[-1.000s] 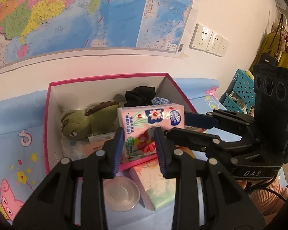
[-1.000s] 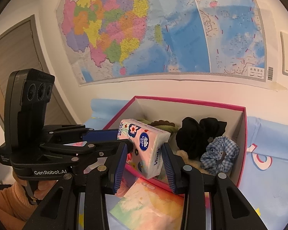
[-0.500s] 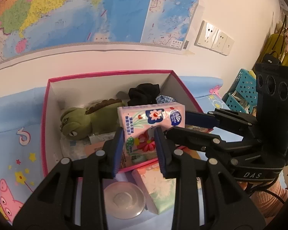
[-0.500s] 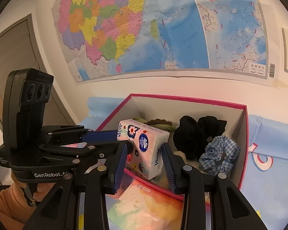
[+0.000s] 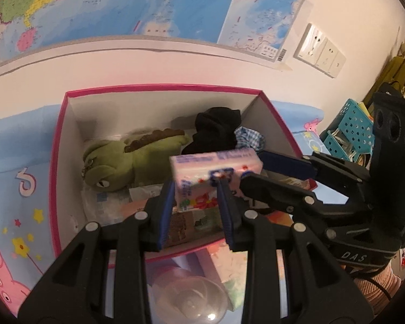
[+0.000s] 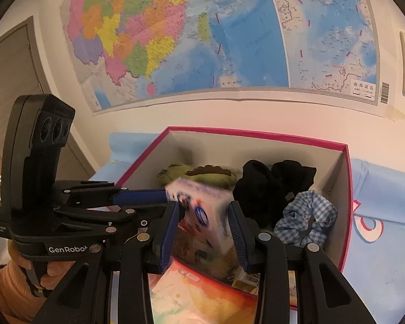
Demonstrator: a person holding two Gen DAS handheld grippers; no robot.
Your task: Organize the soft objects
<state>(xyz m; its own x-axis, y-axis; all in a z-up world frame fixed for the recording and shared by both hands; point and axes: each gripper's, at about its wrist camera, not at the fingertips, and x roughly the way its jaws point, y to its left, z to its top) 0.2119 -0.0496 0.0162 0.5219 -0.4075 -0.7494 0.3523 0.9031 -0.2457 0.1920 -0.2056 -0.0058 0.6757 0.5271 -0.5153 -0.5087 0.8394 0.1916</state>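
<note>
A pink floral tissue pack (image 5: 216, 167) hangs over the front part of an open pink-rimmed box (image 5: 162, 87). My left gripper (image 5: 195, 189) is shut on its near end. My right gripper (image 6: 203, 210) is shut on the same pack (image 6: 199, 197) from the other side and shows at the right of the left wrist view (image 5: 252, 170). The pack is blurred in both views. In the box (image 6: 256, 132) lie a green plush crocodile (image 5: 129, 162), a black cloth (image 5: 216, 129) and a blue checked scrunchie (image 6: 307, 216).
A second tissue pack (image 6: 202, 297) and a clear plastic dome (image 5: 191, 299) lie on the blue cartoon mat (image 5: 19, 189) in front of the box. Flat packets cover the box floor. Turquoise baskets (image 5: 348, 135) stand at the right. A wall with a map is right behind the box.
Both grippers have carried the tissue pack forward and slightly down, from the box's front edge to over its inside. The pack has tipped flatter. Both grips are unchanged.
</note>
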